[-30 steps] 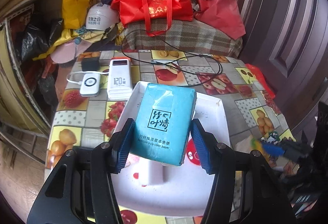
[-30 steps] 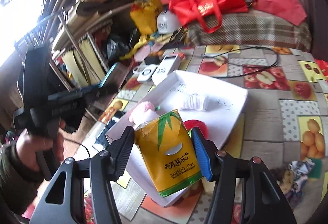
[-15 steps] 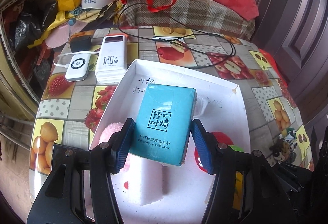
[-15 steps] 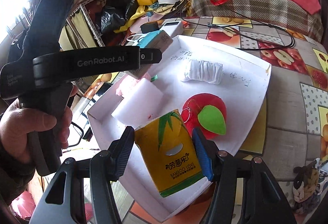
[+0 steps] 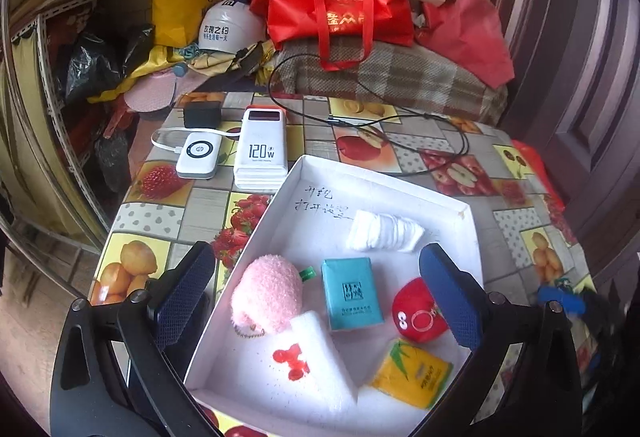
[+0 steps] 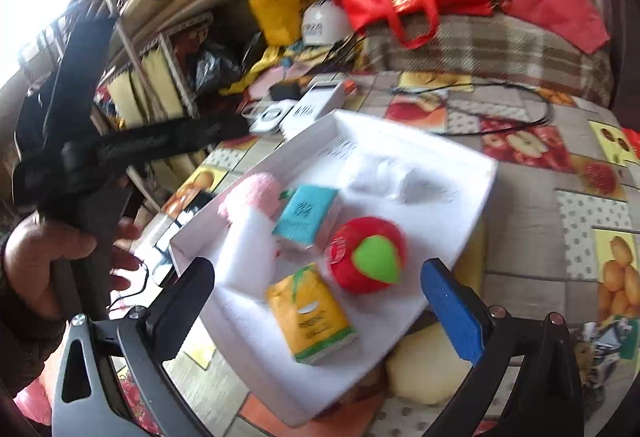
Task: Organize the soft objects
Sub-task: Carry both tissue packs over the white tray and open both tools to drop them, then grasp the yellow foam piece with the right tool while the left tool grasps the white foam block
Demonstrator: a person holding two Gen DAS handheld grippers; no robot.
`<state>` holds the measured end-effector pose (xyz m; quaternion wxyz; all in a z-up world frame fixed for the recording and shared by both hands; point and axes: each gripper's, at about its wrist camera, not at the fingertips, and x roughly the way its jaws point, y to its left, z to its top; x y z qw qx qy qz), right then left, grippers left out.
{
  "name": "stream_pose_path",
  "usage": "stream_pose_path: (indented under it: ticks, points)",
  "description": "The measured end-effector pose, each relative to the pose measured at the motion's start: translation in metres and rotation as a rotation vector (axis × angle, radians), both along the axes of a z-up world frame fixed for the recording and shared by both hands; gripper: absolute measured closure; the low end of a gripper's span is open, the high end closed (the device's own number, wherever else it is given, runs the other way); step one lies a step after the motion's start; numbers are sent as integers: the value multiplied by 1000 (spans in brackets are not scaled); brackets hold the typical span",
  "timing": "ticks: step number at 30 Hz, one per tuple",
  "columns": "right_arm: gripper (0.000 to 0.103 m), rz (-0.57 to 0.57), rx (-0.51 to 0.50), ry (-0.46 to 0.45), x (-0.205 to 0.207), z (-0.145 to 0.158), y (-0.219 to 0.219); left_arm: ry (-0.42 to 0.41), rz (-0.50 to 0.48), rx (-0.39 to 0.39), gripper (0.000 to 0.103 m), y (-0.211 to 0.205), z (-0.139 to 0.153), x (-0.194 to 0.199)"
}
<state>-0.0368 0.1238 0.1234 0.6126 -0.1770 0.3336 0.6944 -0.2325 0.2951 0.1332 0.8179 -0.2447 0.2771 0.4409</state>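
Note:
A white tray (image 5: 380, 181) (image 6: 400, 125) sits on the fruit-print table. In it lie a teal tissue pack (image 5: 352, 293) (image 6: 306, 211), a yellow tissue pack (image 5: 412, 377) (image 6: 312, 313), a pink plush (image 5: 266, 293), a red apple plush (image 5: 416, 313) (image 6: 368, 253), a white sponge block (image 5: 316, 361) and a rolled white cloth (image 5: 384, 237). My left gripper (image 5: 316, 251) hangs above the tray's near half, jaws opening wide, nothing between the pads. My right gripper (image 6: 316, 265) hovers over the yellow pack, jaws also opening, gripping nothing.
Two white power banks (image 5: 260, 149) and a black cable (image 5: 440, 145) lie beyond the tray. A red bag (image 5: 340, 13) and helmets sit on a plaid cushion behind. A pale yellow soft lump (image 6: 428, 361) pokes from under the tray's near corner. A hand (image 6: 44, 257) holds the left gripper.
Both grippers let go: the teal pack left the left jaws and the yellow pack left the right jaws, and both now lie in the tray. Both pairs of jaws spread wide.

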Motion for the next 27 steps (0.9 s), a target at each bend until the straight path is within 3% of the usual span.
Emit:
stream_pose_path:
  ticks: [4,6,8,10,15,17,20,24,27]
  points:
    - [0,49,21,-24,44,3,-20,-36,-31,-35,0,-18,-2,-9]
    - [0,140,-34,-130,49,-4,-29,-50,-41,-66,0,-23,-6,-9]
    - [0,209,-53,-297,41,-14,-37,-55,-47,-88,0,-29,-9,-6]
    - [0,263,-94,-374,35,-30,-35,-53,-53,-101,0,-35,-10,-2]
    - [1,294,-226,-369,29,-68,-7,-44,-70,-92,0,-51,-5,2]
    - [7,305,-249,-383,23,-79,0,-42,-67,-88,0,-55,-2,1]
    - [38,334,-302,-405,15,-93,3,-41,-67,-89,0,-59,-1,1]
    - [46,318,-298,-353,18,-84,-11,-44,-145,-118,0,-69,-6,15]
    - [46,235,-234,-341,28,-63,-40,-28,-262,-134,0,-88,-12,44]
